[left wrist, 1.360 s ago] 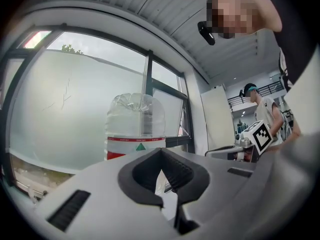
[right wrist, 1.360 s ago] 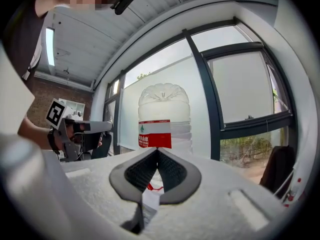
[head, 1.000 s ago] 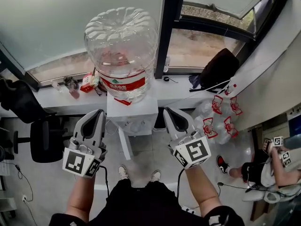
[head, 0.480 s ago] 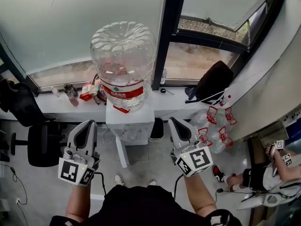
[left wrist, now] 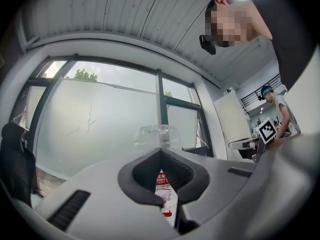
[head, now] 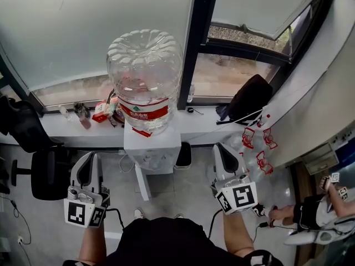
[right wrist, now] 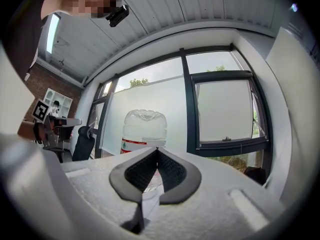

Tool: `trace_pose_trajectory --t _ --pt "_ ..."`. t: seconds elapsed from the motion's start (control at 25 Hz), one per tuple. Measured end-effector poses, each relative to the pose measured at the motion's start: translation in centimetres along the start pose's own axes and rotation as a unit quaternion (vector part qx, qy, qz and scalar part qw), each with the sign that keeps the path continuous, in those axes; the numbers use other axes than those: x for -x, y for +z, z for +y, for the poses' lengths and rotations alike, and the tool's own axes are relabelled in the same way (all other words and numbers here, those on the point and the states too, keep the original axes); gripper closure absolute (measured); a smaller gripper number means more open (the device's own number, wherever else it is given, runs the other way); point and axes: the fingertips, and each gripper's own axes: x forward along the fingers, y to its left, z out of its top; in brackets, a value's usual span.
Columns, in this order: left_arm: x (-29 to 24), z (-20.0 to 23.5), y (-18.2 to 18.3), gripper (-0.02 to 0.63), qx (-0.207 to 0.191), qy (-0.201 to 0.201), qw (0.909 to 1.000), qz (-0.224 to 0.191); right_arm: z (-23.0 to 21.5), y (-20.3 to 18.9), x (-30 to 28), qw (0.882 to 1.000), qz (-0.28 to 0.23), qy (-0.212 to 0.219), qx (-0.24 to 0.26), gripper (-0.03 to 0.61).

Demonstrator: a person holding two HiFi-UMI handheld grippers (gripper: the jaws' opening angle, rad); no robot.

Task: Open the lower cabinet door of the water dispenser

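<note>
The white water dispenser (head: 153,144) stands under the window with a large clear bottle (head: 145,76) on top. A white panel (head: 142,183) juts from its lower front left toward me; it looks like the cabinet door swung out. My left gripper (head: 89,160) is held left of the dispenser and my right gripper (head: 221,150) to its right, both shut, empty and well apart from it. In the left gripper view the jaw tips of the gripper (left wrist: 161,151) meet below the bottle (left wrist: 159,136). The right gripper (right wrist: 157,150) shows the same, bottle (right wrist: 145,129) behind it.
A black office chair (head: 47,173) stands at the left. On the window sill lie small clutter (head: 102,111) and a black bag (head: 252,96). Several empty bottles with red handles (head: 254,143) sit at the right. Another person (head: 316,215) is at the far right.
Both grippers have drawn back from the dispenser toward my body and spread a little apart. They stay shut. The white panel still stands out from the dispenser.
</note>
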Motion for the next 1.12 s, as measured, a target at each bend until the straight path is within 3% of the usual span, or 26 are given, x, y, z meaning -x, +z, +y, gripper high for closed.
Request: trace_pose_trajectory --t 0.44,1.12 --pt "0.4 0.4 0.3 0.606 -0.008 -0.001 1.0 -0.004 -0.5 -0.3 1.3 0.999 -0.005 -0.03 -0.023 0.574" --pt "0.5 -1.5 1.3 0.606 0.011 -0.021 0.9995 -0.02 0.9 -0.3 0.3 1.0 0.005 0.003 -0.027 0.574"
